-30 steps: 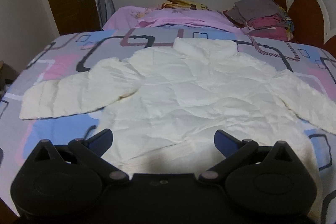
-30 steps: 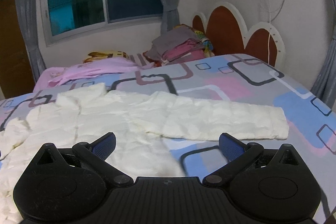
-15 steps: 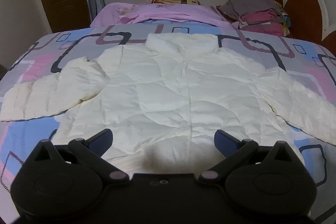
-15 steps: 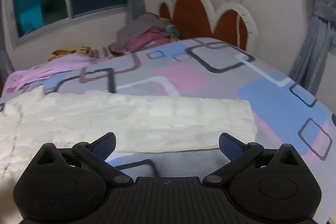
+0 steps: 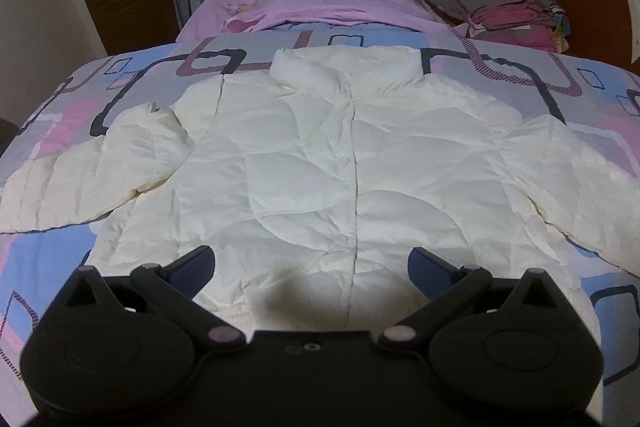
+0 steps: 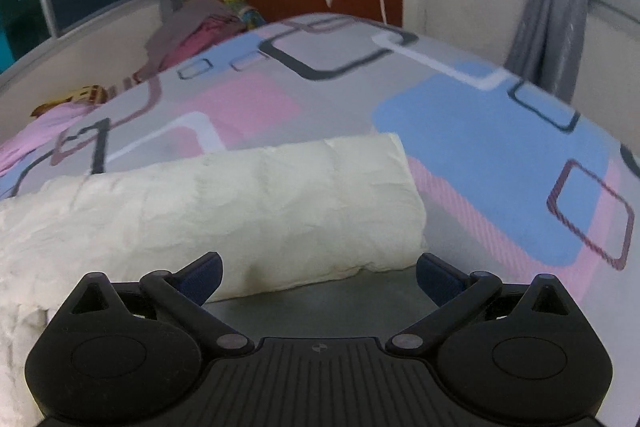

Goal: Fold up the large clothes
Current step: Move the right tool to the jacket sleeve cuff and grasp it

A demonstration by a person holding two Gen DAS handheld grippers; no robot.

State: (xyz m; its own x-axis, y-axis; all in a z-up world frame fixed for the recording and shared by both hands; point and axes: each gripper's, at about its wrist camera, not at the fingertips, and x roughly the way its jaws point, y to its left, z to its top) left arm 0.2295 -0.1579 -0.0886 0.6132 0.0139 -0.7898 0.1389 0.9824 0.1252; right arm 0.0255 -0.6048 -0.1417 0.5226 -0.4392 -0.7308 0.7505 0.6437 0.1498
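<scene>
Dim indoor light, fisheye-bent edges, right view blurred.

No text, label, brand or number can be read anywhere in either view, from left or right wrist.

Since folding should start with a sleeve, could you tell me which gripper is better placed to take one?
Probably the right gripper: open, it frames the sleeve's cuff end close ahead. The left gripper, also open, sits over the hem of the white jacket, both sleeves off to its sides.
</scene>
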